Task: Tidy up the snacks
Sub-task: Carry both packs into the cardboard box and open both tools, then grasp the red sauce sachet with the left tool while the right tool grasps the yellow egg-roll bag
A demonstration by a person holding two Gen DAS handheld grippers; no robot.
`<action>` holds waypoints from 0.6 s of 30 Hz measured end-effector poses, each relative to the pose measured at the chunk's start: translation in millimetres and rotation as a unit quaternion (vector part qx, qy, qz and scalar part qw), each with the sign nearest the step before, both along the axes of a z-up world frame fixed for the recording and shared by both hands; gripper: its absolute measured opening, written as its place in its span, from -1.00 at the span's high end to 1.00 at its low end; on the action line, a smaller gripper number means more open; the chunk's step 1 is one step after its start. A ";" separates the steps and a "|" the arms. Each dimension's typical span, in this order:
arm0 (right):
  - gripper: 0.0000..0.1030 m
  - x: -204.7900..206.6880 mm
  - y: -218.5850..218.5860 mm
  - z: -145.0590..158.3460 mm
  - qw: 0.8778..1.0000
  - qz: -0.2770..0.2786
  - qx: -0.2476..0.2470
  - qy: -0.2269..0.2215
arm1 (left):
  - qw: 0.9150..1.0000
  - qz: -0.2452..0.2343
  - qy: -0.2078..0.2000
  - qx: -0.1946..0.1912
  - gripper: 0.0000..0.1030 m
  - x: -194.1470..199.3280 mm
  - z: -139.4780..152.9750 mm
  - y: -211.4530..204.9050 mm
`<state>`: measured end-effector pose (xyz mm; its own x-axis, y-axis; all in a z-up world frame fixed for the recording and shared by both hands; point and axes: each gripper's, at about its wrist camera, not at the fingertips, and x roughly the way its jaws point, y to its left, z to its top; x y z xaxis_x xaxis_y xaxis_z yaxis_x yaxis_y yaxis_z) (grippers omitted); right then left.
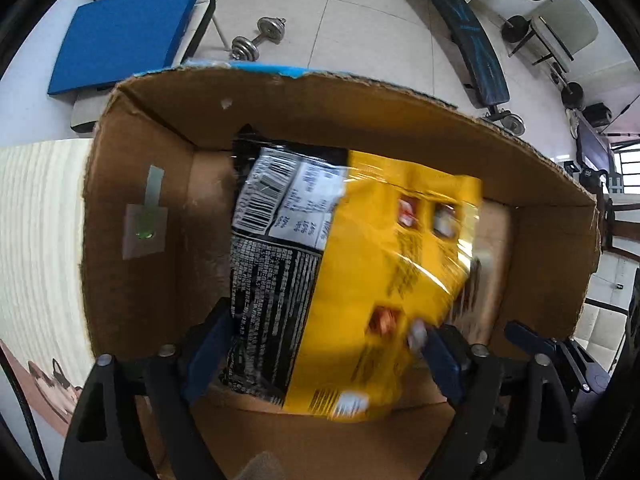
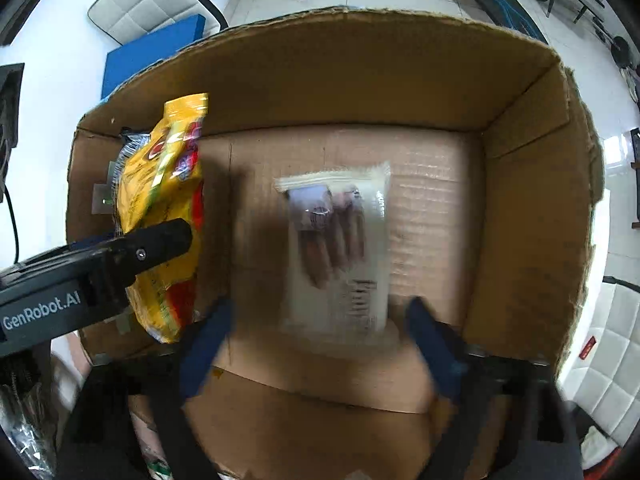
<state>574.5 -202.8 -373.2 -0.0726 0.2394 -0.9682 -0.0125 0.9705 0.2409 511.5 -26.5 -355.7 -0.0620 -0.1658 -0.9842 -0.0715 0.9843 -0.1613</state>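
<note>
A yellow and black snack bag (image 1: pixel 340 264) lies between the fingers of my left gripper (image 1: pixel 320 360), inside an open cardboard box (image 1: pixel 132 168). The jaws stand wide; whether they press the bag is unclear from the blur. In the right wrist view the same yellow bag (image 2: pixel 160 208) stands at the box's left side, with the left gripper's black body (image 2: pixel 120 256) against it. A white snack packet (image 2: pixel 340 248) lies flat on the box floor (image 2: pixel 432 216). My right gripper (image 2: pixel 316 340) is open just above the packet's near end, not touching it.
The box stands on a white table (image 1: pixel 36 220). Beyond it are a blue pad (image 1: pixel 124 32), dumbbells (image 1: pixel 256 38), a weight bench (image 1: pixel 464 28) and white padded chairs (image 2: pixel 148 0). The right half of the box floor is bare.
</note>
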 end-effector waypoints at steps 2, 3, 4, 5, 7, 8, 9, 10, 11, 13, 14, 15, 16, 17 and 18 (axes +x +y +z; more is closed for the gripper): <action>-0.85 -0.3 -1.6 1.9 1.000 0.003 -0.004 0.002 | 1.000 0.003 -0.007 -0.010 -0.82 -1.4 6.6 0.2; -0.85 -1.8 -0.8 6.9 1.000 0.004 -0.005 0.001 | 1.000 0.000 -0.012 -0.007 -0.82 -0.8 10.4 -0.8; -0.85 -3.1 -0.7 9.4 1.000 0.004 -0.009 -0.001 | 1.000 -0.003 -0.017 -0.008 -0.82 -0.9 13.3 -2.0; -0.86 -4.1 -1.8 11.3 1.000 0.004 -0.011 -0.003 | 1.000 -0.006 -0.020 -0.011 -0.82 -1.0 16.4 -3.3; -0.86 -9.9 -2.9 18.9 1.000 0.004 -0.018 -0.010 | 0.999 -0.014 -0.029 -0.009 -0.82 -5.5 26.1 -4.8; -0.86 -13.3 -5.1 22.2 1.000 0.004 -0.021 -0.013 | 0.999 -0.018 -0.036 -0.009 -0.82 -5.4 29.9 -4.9; -0.86 -16.3 -3.8 26.0 1.000 0.004 -0.022 -0.016 | 0.999 -0.023 -0.045 -0.001 -0.82 -10.2 36.7 -4.3; -0.86 -22.7 -1.2 24.9 1.000 0.003 -0.023 -0.019 | 0.998 -0.026 -0.053 0.002 -0.82 -14.2 42.3 -4.6; -0.87 -30.0 -1.8 31.3 0.999 0.000 -0.021 -0.026 | 0.998 -0.026 -0.064 0.000 -0.82 -19.4 49.4 -4.1; -0.87 -38.1 2.4 42.2 0.999 -0.007 -0.020 -0.040 | 0.996 -0.025 -0.089 0.007 -0.83 -26.6 63.1 -1.9; -0.87 -42.6 -1.9 47.9 0.999 -0.009 -0.020 -0.049 | 0.995 -0.024 -0.101 0.009 -0.83 -27.3 68.4 -1.5; -0.87 -39.8 -1.9 50.3 0.998 -0.011 -0.020 -0.055 | 0.993 -0.022 -0.118 0.010 -0.83 -33.7 77.3 0.4; -0.87 -44.0 -0.6 58.9 0.998 -0.012 -0.022 -0.064 | 0.991 -0.020 -0.135 0.014 -0.83 -41.0 87.0 2.8; -0.87 -51.2 -0.9 68.9 0.997 -0.012 -0.024 -0.072 | 0.989 -0.018 -0.149 0.015 -0.83 -48.2 96.1 5.8; -0.87 -53.3 -1.9 77.9 0.997 -0.014 -0.021 -0.078 | 0.987 -0.018 -0.158 0.017 -0.83 -53.2 102.5 8.3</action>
<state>521.2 -204.8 -295.3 0.0861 0.1973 -0.9766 -0.0197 0.9803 0.1964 458.3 -18.2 -253.2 0.2429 -0.1362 -0.9604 0.0115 0.9904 -0.1375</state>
